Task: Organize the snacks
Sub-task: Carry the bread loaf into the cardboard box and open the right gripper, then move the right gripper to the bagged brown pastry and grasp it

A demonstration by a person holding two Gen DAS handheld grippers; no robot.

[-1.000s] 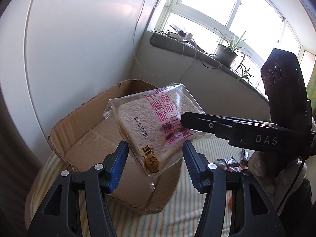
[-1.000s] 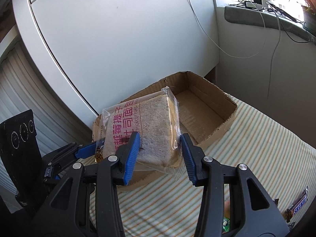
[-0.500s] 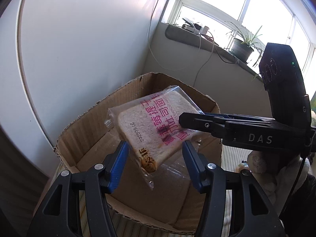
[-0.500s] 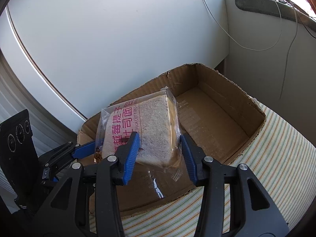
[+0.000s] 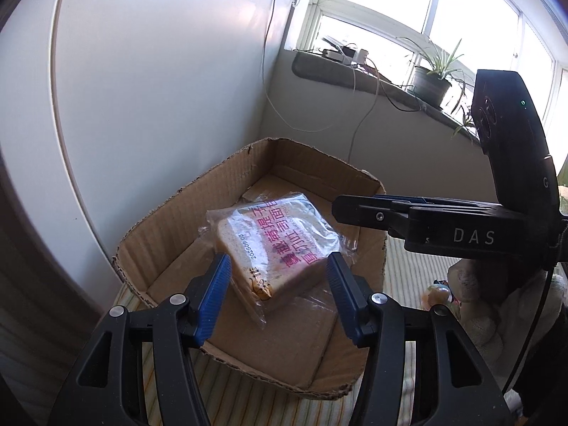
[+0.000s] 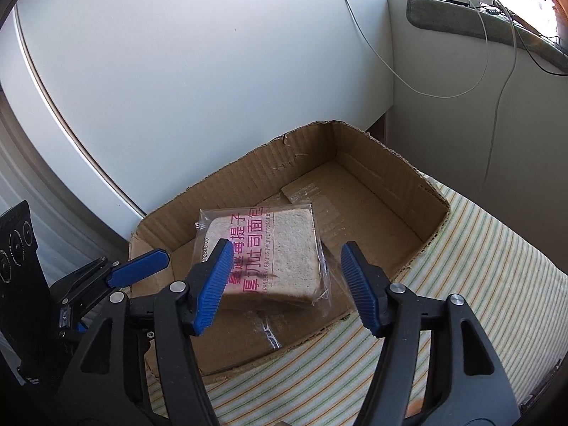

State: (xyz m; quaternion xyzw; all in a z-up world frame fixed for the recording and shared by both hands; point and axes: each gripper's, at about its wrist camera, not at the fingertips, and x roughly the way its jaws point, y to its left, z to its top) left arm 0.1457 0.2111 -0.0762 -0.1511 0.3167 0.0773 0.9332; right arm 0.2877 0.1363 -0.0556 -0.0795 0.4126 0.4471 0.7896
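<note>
Bread packet [image 6: 262,255] seemingly lies in box [image 6: 387,163]; right gripper [image 6: 284,284] opening, left gripper [image 5: 278,300] agape.

Striped cloth surface [image 6: 479,248] under open cardboard box [image 6: 390,163], snacks beside.

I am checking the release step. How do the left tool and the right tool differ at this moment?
The right tool is opening its jaws above the bread packet, which lies in the cardboard box; the left tool hangs open beside it. The right tool's gap looks wider than the left tool's. Both have blue pads, and neither grips the packet.
</note>
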